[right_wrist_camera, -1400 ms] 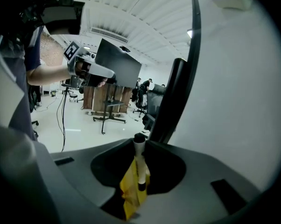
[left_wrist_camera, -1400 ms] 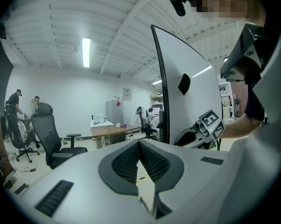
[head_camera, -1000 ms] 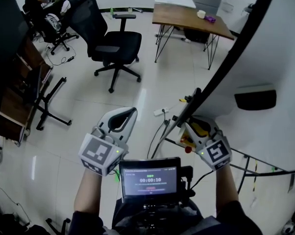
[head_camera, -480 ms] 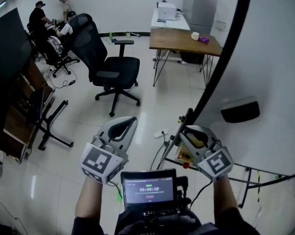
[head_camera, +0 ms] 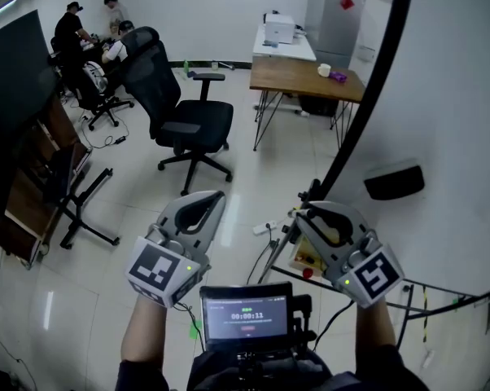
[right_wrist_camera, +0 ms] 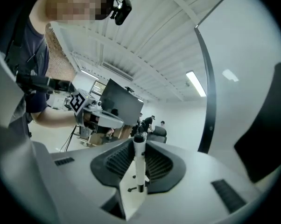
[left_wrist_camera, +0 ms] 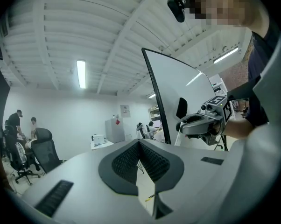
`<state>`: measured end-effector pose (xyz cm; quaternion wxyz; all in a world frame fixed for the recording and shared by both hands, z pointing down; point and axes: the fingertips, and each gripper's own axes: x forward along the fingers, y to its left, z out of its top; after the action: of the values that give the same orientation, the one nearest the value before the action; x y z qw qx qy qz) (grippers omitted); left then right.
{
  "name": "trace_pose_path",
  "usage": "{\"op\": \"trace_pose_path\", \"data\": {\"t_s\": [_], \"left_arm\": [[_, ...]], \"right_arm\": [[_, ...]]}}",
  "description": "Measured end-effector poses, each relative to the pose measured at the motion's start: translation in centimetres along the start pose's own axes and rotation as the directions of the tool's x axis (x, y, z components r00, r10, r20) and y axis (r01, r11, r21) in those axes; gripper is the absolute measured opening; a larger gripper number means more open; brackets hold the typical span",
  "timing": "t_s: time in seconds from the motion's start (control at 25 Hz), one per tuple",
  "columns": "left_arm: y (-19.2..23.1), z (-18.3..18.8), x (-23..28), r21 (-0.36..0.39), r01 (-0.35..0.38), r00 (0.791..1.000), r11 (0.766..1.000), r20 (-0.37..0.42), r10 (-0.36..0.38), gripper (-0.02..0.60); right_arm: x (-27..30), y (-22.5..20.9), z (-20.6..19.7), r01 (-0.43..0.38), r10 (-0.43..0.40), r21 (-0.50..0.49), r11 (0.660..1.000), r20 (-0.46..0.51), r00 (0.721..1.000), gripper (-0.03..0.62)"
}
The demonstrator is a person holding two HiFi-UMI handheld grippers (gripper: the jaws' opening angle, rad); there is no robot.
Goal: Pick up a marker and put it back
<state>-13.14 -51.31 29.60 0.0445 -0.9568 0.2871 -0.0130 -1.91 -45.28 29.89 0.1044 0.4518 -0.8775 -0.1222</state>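
Here, the right gripper [right_wrist_camera: 139, 149] is clamping a white marker [right_wrist_camera: 139, 164], its long axis standing upright across the jaws, dark cap uppermost, just beside the whiteboard's [head_camera: 440, 96] black left edge. The left gripper [left_wrist_camera: 139, 148], jaws together and empty, is hovering level alongside, farther from the board.

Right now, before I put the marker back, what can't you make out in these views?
- Head view: the body of the right gripper hides the marker; only the right gripper view shows it.
- No view shows a tray or holder for it; the whiteboard is cut off by the head view's right edge.
- Head view: the yellowish thing under the right gripper is partly covered and too small to name.
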Motion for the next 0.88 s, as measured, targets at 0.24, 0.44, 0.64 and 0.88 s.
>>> {"op": "trace_pose_path", "data": {"t_s": [0.24,0.44,0.64,0.88], "left_arm": [[-0.2,1.8,-1.7,-0.026,0.011,0.999,1.000,0.036,-0.010,0.000],[-0.8,2.1,-2.6,-0.006,0.027,0.999,1.000,0.047,-0.027,0.000],[-1.4,1.1,-3.1,-0.051,0.028,0.999,0.998,0.042,-0.026,0.000],[-3.0,0.9,-3.9,-0.068,-0.003,1.000,0.998,0.027,0.005,0.000]], "right_arm": [[-0.6,1.2,3.3,-0.007,0.008,-0.014,1.000,0.069,0.998,0.094],[-0.6,2.8,2.8,-0.009,0.009,-0.014,1.000,0.047,0.999,0.094],[-1.3,3.8,1.7,-0.003,0.003,0.010,1.000,0.009,1.000,0.094],[-3.3,3.8,1.6,-0.009,0.008,0.025,1.000,0.019,1.000,0.094]]}}
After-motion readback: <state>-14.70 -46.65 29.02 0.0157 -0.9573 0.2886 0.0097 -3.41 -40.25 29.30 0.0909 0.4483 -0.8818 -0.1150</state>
